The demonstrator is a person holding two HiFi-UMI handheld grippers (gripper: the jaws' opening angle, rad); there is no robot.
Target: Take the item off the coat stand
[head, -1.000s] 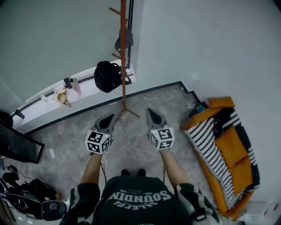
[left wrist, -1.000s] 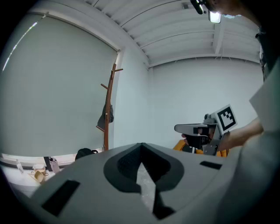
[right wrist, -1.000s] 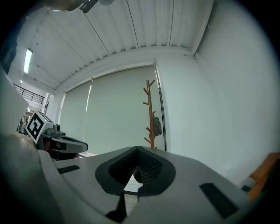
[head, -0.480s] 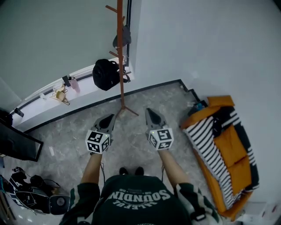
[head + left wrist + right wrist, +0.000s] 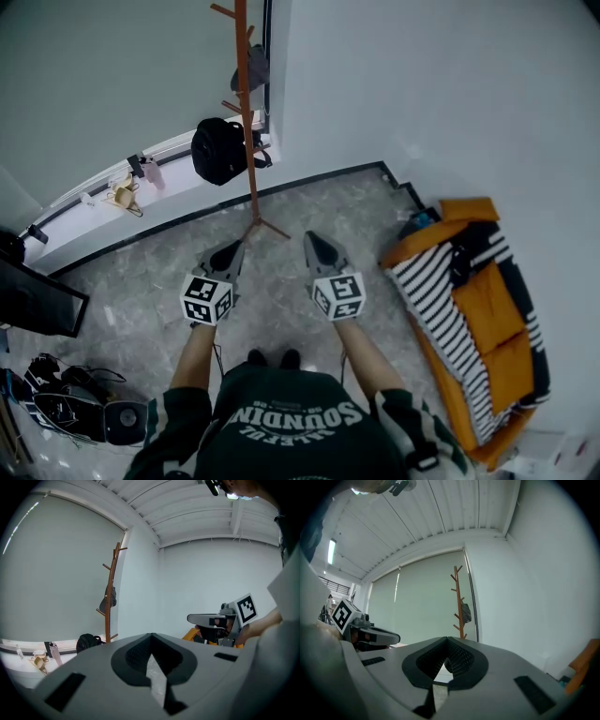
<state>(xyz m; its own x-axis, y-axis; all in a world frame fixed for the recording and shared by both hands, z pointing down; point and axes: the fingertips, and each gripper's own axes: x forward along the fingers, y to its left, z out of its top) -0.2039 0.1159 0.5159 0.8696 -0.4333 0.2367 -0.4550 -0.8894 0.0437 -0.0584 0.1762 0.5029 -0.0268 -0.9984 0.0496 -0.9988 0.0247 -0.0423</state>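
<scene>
A brown wooden coat stand [image 5: 246, 122] rises in the room's corner, ahead of me on the marble floor. A small grey item [image 5: 251, 67] hangs from one of its upper pegs. A black backpack [image 5: 217, 150] sits against the stand lower down; whether it hangs on a peg or rests on the sill I cannot tell. My left gripper [image 5: 228, 251] and right gripper [image 5: 316, 242] are held side by side at waist height, both shut and empty, pointing toward the stand and well short of it. The stand [image 5: 111, 573] [image 5: 458, 597] and the grey item [image 5: 108, 603] [image 5: 466, 612] appear in both gripper views.
An orange seat with a black-and-white striped cover [image 5: 469, 309] stands along the right wall. A white window sill [image 5: 103, 202] carries small things. A dark screen [image 5: 37, 309] and a heap of cables and gear [image 5: 66, 412] lie at the left.
The stand and backpack have slid up and left in the head view as my head turned slightly. Both grippers stay shut and almost where they were.
</scene>
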